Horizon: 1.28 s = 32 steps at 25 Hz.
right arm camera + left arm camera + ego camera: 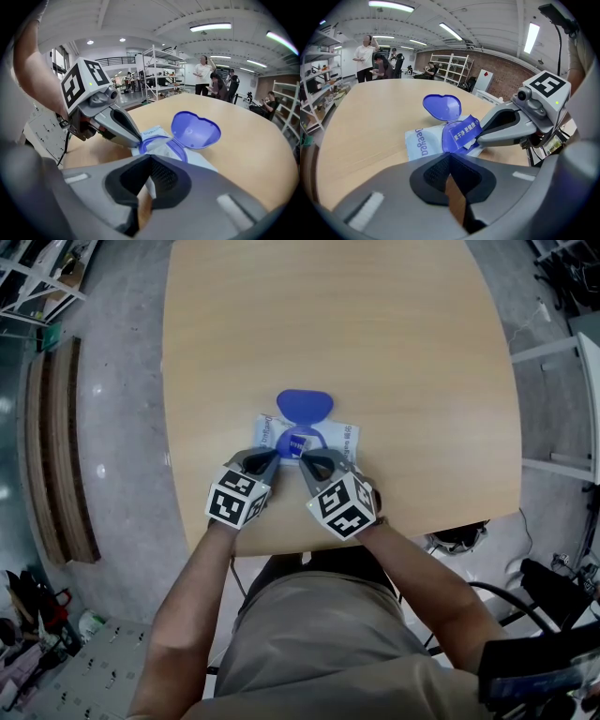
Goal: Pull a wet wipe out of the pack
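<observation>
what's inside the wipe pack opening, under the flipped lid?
Lid is open; the right gripper pinches the blue seal label up. No wipes visible: the label and the left gripper tip cover the pack's opening.

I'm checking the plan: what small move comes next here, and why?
Probably pull the right claw back toward the person. It seems shut on the blue seal flap, which is raised only partly off the pack, while the left claw rests on the pack's edge.

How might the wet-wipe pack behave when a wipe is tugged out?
Probably floppy: the pack looks like a thin film pouch lying flat. Likely light, so it may slide or lift; the left gripper seems to pin its edge.
</observation>
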Tool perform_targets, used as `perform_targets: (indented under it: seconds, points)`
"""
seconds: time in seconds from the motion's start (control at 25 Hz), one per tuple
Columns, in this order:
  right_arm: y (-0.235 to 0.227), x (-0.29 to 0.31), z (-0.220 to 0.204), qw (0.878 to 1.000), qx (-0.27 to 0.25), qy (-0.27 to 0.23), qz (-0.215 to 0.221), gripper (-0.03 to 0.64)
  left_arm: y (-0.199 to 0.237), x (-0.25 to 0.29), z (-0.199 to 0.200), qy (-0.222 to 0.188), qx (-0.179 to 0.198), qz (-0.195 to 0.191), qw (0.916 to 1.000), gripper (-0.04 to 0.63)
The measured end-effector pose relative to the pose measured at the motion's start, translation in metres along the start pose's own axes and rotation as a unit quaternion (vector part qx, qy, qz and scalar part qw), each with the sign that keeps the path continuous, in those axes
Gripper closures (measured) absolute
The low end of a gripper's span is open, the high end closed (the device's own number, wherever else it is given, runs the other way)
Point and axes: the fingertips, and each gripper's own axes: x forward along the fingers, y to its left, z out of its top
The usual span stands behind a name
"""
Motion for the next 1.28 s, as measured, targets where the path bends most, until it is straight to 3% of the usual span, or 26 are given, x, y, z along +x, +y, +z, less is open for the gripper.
perform_targets:
  seconds: [0.64, 1.28]
  points:
    - [-0.029, -0.04, 0.004, 0.998, 0.034, -0.017, -0.059, 0.617, -0.001, -0.006, -0.002, 0.001, 0.008, 0.001, 1.0, 0.592]
    - [-0.055, -0.096, 0.031, 0.99, 0.044, -0.065, -0.114, 0.617, -0.002, -0.008, -0.001, 0.002, 0.014, 0.01, 0.9999, 0.592]
